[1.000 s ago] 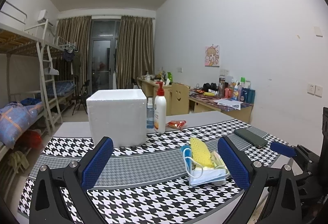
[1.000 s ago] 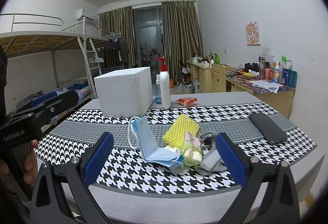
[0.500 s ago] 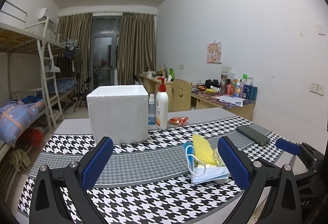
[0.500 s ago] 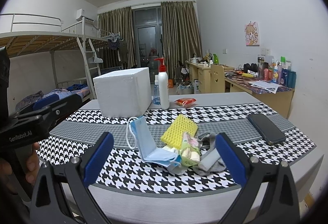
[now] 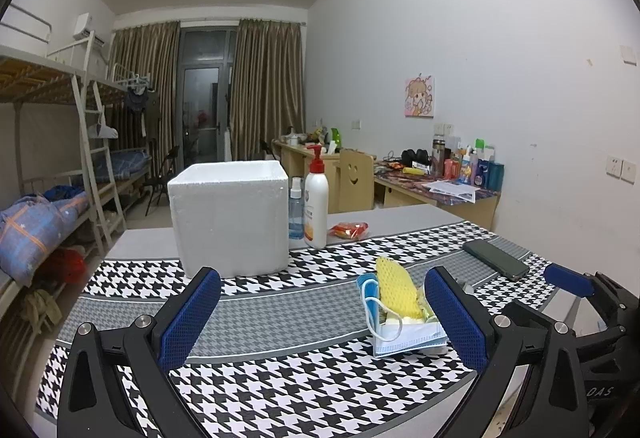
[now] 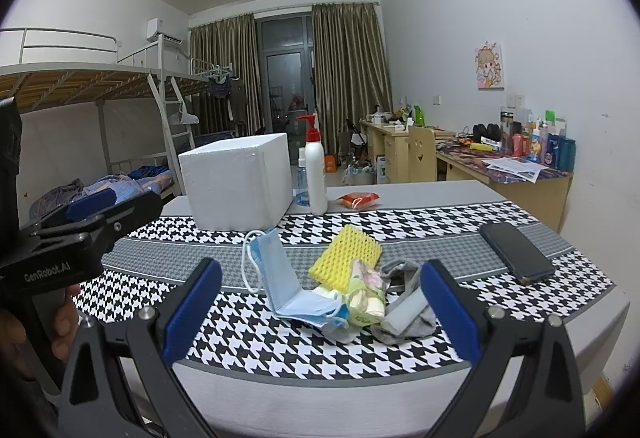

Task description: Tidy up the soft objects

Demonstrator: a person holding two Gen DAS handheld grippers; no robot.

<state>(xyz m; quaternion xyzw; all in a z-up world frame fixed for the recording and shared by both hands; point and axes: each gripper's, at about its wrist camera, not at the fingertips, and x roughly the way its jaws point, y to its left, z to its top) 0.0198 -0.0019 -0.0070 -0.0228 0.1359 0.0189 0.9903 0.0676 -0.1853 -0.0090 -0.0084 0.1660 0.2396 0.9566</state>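
A small pile of soft things lies on the houndstooth table: a blue face mask (image 6: 282,284), a yellow sponge (image 6: 346,254), a packet of tissues (image 6: 366,296) and a grey sock (image 6: 406,312). The pile also shows in the left wrist view, with the mask (image 5: 400,334) and the sponge (image 5: 398,292). A white foam box (image 6: 240,181) stands behind, also in the left wrist view (image 5: 230,222). My right gripper (image 6: 318,312) is open and empty just in front of the pile. My left gripper (image 5: 320,318) is open and empty, left of the pile.
A pump bottle (image 6: 314,165) and a small spray bottle (image 5: 296,207) stand right of the box, a red snack packet (image 6: 358,199) beside them. A dark phone (image 6: 516,252) lies at the table's right. Bunk beds are on the left, desks on the right.
The left wrist view has lowered a little toward the table, and the pile now sits lower in it. The right gripper has barely moved. Both grippers stay open.
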